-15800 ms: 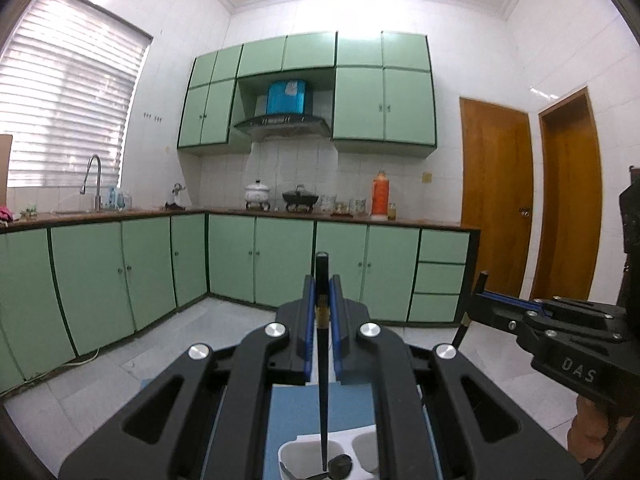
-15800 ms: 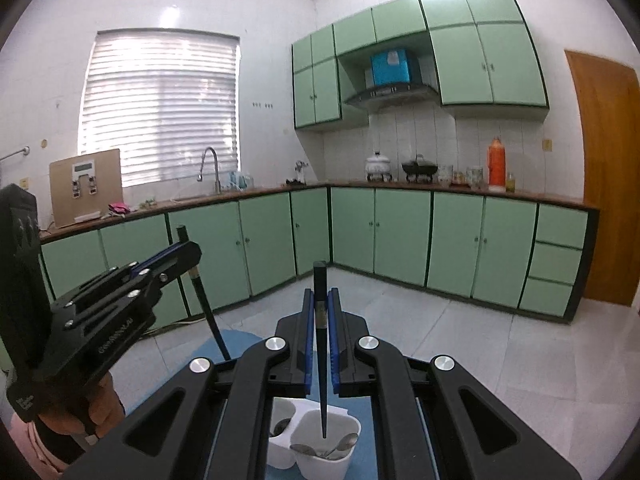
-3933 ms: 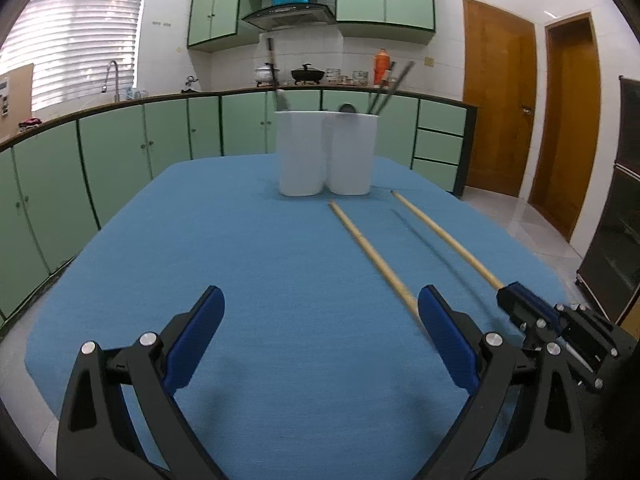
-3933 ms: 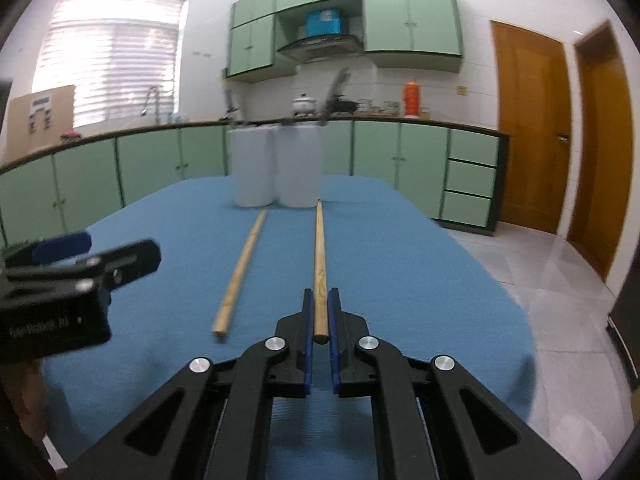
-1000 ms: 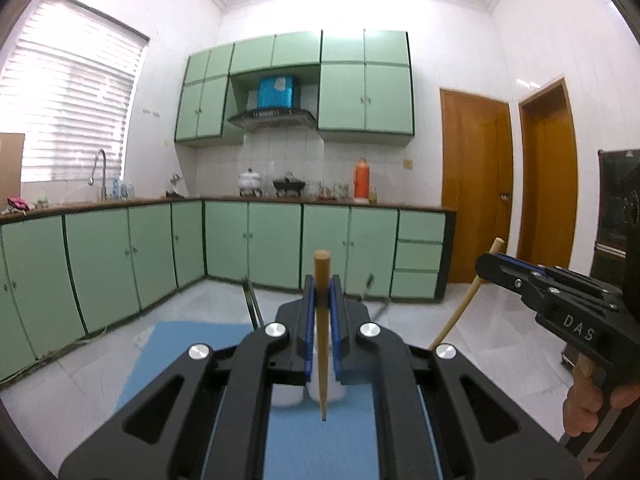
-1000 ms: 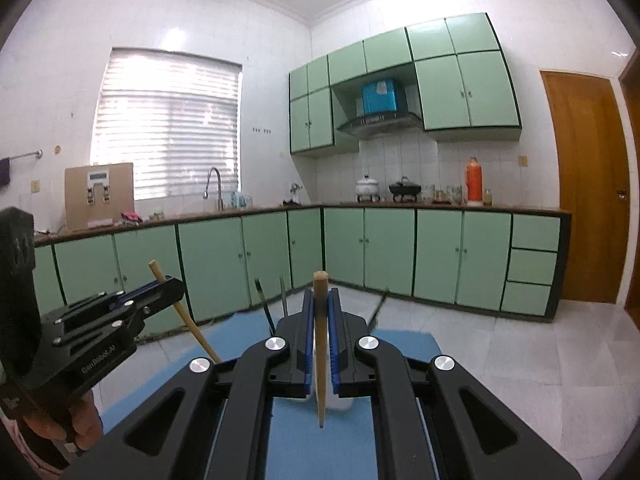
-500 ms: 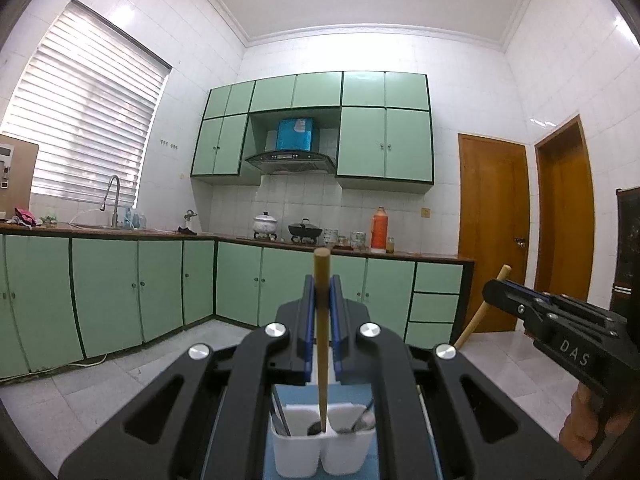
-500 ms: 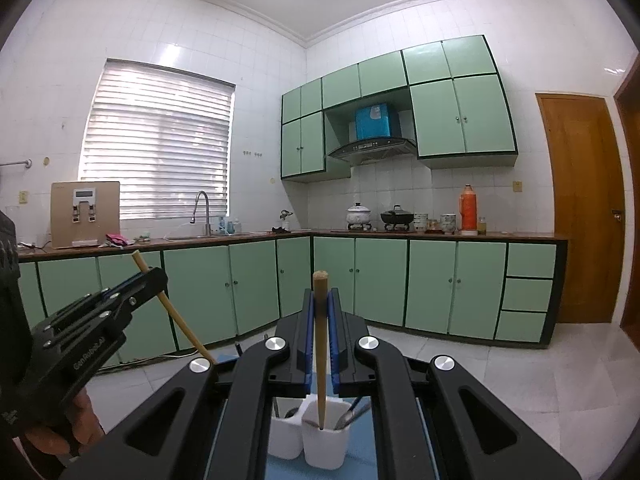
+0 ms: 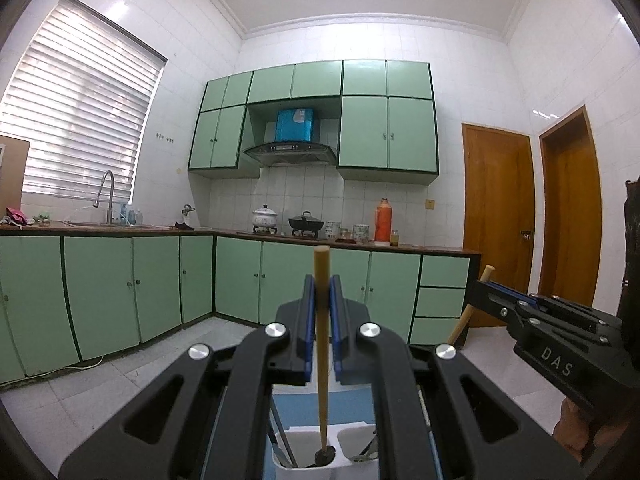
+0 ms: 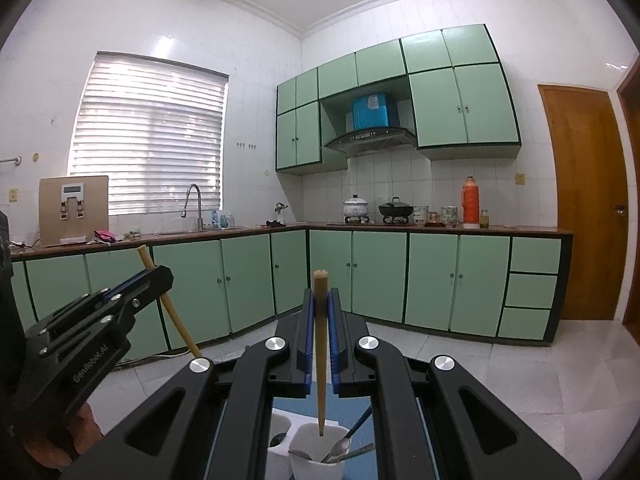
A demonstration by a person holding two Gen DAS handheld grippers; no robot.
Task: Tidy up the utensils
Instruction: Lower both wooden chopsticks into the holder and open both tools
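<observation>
- Your left tongs (image 9: 321, 332) are clenched on a wooden chopstick (image 9: 322, 344), held upright between the blue pads with its thick end above them.
- Your right tongs (image 10: 320, 336) are clenched on a second chopstick (image 10: 320, 352) in the same upright way.
- The white holder (image 9: 348, 462) sits directly below and just ahead of both tongs, on the blue mat (image 9: 296, 404). It has two cups side by side, with spoons (image 10: 340, 449) and dark utensils already standing in them.
- Under the left tongs, the stick's tip reaches down into the left cup, by a dark rounded utensil end.
- Under the right tongs, the tip hangs just over the mouth of the right cup (image 10: 316, 460), apparently not yet inside.
- Keep each stick plumb and centred over its cup mouth before you lower.
- Go down slowly, steering clear of the spoon handles leaning on the rim.
- Loosen your squeeze only once the tip is well inside; a high drop could bounce the stick out or tip the holder.
</observation>
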